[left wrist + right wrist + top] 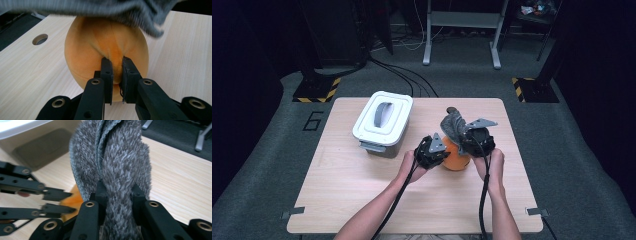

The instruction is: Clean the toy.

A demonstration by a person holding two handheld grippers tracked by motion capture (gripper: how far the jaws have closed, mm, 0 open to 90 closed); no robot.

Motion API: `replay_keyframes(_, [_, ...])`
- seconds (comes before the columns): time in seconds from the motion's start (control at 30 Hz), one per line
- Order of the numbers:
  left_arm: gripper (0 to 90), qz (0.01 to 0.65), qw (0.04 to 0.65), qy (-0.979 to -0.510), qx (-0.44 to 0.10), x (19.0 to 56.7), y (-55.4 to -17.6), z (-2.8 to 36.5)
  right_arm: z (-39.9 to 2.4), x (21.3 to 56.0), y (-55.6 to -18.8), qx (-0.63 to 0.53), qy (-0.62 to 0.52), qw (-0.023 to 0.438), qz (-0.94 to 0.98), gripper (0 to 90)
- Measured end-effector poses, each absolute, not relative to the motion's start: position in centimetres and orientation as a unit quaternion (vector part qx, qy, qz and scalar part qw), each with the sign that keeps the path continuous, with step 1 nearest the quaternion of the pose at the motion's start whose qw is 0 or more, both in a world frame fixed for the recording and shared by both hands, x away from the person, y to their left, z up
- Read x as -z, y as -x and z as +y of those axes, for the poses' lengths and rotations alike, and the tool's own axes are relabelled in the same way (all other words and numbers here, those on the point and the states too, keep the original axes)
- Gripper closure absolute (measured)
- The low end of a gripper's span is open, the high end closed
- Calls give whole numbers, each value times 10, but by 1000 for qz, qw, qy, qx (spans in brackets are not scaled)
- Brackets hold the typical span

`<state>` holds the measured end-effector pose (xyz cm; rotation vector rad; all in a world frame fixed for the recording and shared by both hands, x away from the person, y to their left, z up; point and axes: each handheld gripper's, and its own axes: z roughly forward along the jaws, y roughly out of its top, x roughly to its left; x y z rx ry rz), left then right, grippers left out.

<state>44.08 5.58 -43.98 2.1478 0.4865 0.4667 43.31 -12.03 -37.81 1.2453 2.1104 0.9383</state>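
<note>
Light wooden table [362,200] on grey carpet, dark room, white metal frame [462,30] behind. White lidded plastic box with grey handle [382,121] sits back-left on the table. Orange soft plush ball [100,47] rests mid-table, mostly hidden between the hands in the high view. Left gripper [116,72] jaws pinch a fold of the ball. Right gripper [117,195] is clamped on a grey fuzzy cloth [117,162], held above the ball.

A white lidded bin [382,122] with a grey handle sits left of centre on the wooden desk [362,195]. Behind, at the upper middle, stands a grey metal frame [462,30]; black cables [397,75] cross the floor.
</note>
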Motion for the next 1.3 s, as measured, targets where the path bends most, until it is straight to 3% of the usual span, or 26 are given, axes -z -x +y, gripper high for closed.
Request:
replay_keyframes(0.27, [813, 191, 422, -865, -194, 441, -441, 53, -106, 394, -442, -331, -451, 225, 797, 748])
replay_keyframes(0.43, [816, 185, 419, -866, -201, 441, -439, 50, -100, 396, -440, -297, -445, 269, 801, 754])
replay_keyframes(0.77, [819, 179, 423, -867, -192, 442, -436, 51, -111, 394, -446, -277, -458, 301, 789, 759])
replay_keyframes(1.13, [814, 177, 427, -867, -185, 442, -435, 51, -140, 399, -466, -262, -503, 316, 760, 754])
replay_keyframes(1.3, [808, 177, 428, -867, -186, 442, -435, 50, -141, 387, -453, -298, -493, 306, 758, 751])
